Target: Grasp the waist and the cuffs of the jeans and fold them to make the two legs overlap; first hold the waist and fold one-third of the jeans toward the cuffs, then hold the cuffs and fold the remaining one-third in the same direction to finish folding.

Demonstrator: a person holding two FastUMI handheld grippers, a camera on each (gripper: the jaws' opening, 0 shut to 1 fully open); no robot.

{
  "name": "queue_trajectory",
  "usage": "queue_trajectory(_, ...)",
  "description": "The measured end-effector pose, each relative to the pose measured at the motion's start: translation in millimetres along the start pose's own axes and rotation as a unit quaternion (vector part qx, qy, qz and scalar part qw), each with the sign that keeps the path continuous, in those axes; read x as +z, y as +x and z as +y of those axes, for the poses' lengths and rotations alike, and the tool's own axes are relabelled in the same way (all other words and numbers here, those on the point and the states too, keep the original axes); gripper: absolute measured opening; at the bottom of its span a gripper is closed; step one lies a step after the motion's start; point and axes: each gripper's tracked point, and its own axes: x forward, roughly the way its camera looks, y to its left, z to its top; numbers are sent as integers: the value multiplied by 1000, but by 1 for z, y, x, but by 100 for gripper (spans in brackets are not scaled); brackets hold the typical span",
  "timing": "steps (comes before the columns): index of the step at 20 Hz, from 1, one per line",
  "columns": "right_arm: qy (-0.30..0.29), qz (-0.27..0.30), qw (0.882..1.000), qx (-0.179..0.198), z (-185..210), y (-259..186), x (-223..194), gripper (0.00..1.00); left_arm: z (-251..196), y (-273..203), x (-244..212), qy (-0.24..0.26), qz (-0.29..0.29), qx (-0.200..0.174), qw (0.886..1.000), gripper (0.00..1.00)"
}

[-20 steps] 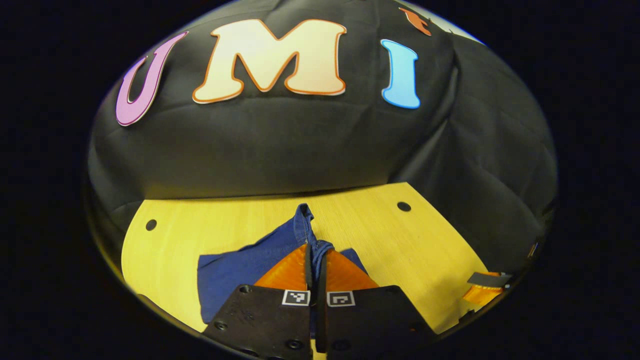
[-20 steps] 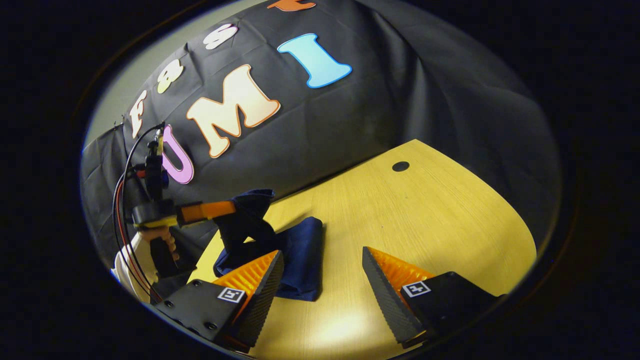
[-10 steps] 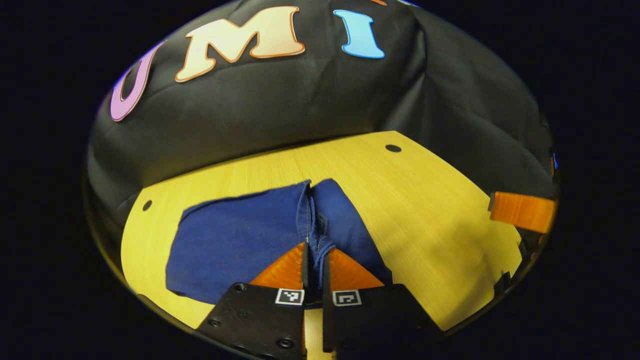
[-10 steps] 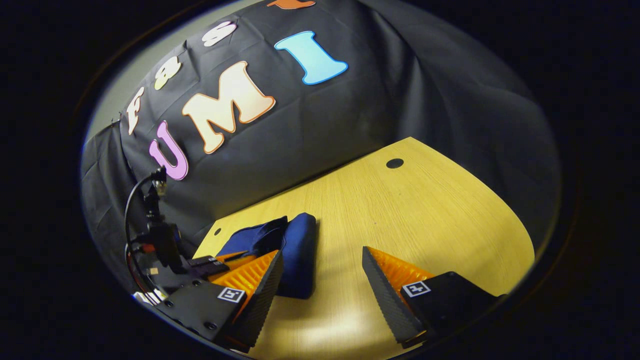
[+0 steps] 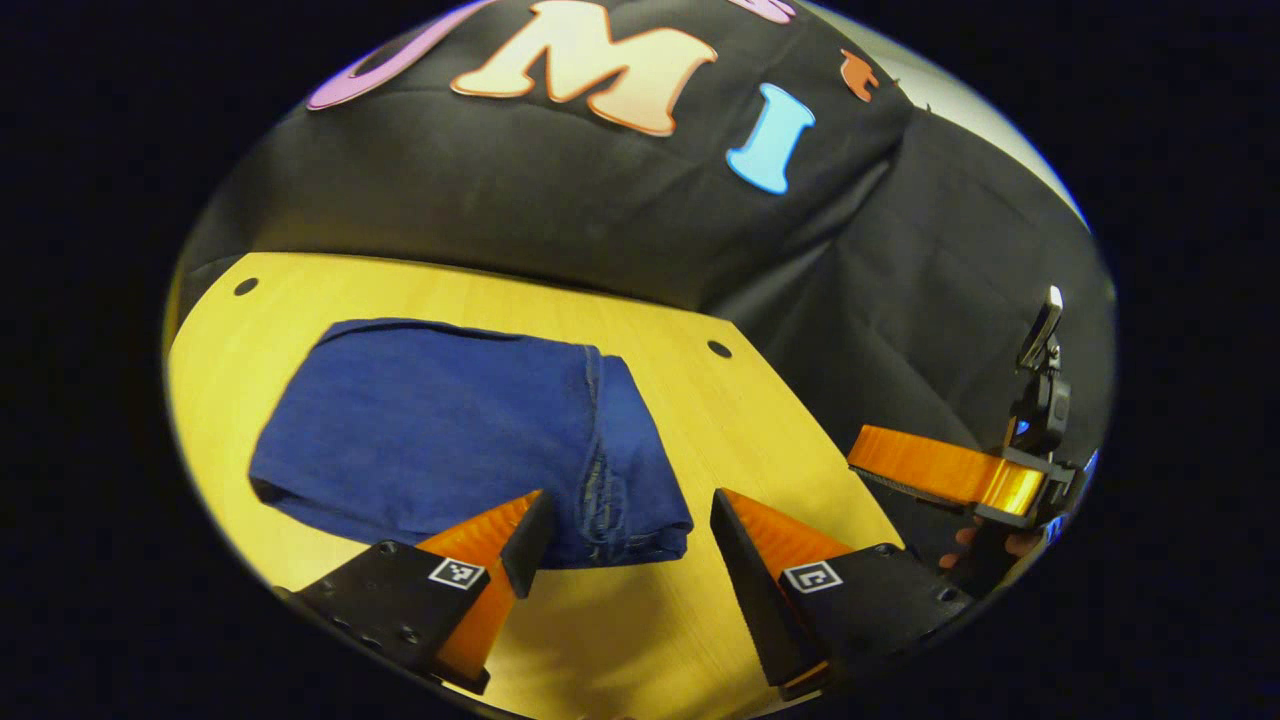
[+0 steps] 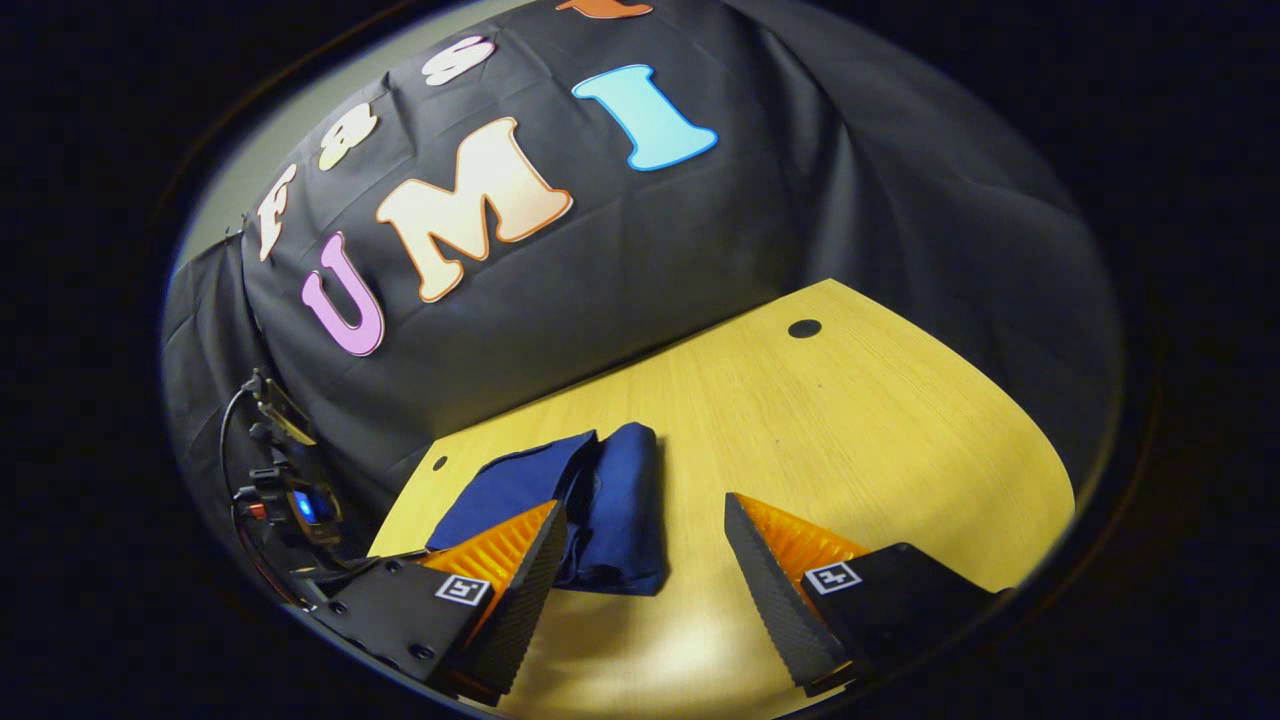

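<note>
1. The jeans [image 5: 450, 430] lie on the counter [image 5: 760, 440] as a compact folded bundle; folding looks finished.
2. Left claw [image 5: 620, 540] gapes wide, empty, just beside the bundle.
3. Right claw [image 6: 645, 555] gapes wide, empty; only withdrawal seems left.

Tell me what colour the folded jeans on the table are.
Dark blue denim, plain with no pattern; the jeans show best in the left gripper view.

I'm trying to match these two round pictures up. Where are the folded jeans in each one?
Left gripper view: the jeans lie left of centre on the table, just beyond the open fingers.
Right gripper view: the jeans sit lower left, behind one finger.
Shared landmark: the round hole in the table.
</note>
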Motion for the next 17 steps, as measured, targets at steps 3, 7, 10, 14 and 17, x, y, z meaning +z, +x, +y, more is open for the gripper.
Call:
queue_trajectory(3, -2, -19, 1000, 6, 31, -6, 3, 98, 35, -39, 18, 26, -26, 25, 999, 96)
queue_trajectory(7, -6, -32, 999, 11, 63, -12, -2, 98, 78, -87, 50, 77, -69, 69, 992, 96)
queue_trajectory(10, -11, -37, 999, 10, 78, -15, -10, 98, 104, -110, 66, 86, -93, 92, 988, 95)
queue_trajectory(14, -13, -35, 999, 7, 91, -23, -19, 98, 124, -123, 68, 75, -99, 102, 987, 95)
queue_trajectory(17, -16, -29, 999, 2, 97, -26, -25, 98, 132, -131, 64, 66, -97, 99, 988, 95)
